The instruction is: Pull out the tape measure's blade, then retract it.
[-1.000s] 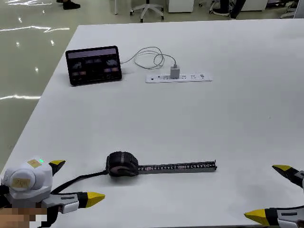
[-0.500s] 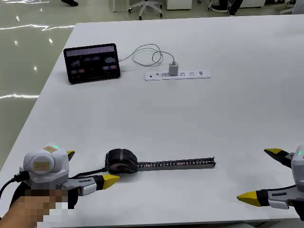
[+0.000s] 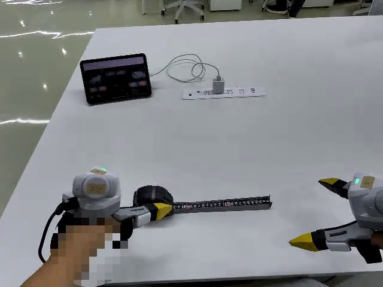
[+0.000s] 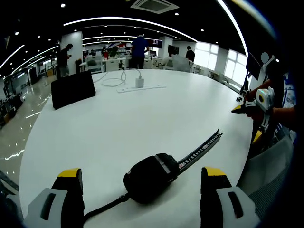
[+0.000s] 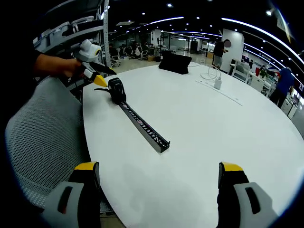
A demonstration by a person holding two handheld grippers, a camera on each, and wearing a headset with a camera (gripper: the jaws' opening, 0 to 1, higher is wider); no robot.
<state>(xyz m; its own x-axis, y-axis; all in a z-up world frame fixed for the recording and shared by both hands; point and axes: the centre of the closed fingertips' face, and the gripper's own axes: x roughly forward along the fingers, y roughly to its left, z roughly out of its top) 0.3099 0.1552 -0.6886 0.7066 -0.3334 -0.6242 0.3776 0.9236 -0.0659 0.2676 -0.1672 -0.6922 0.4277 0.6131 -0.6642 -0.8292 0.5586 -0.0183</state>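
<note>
Left gripper view: L gripper (image 4: 142, 173) apart astride tape measure (image 4: 151, 179); head view: blade (image 3: 222, 205) out, R gripper (image 3: 313, 211) apart.

Black tape measure (image 3: 153, 196) lies flat, blade (image 3: 222, 205) extended.

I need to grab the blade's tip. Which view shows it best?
The right gripper view: the blade's tip lies near and large. The head view shows it small; the left gripper view, far beyond the case.

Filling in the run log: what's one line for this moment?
left gripper: open, black tape measure case between jaws | marked blade: extended on white table | right gripper: open, apart from blade
</note>
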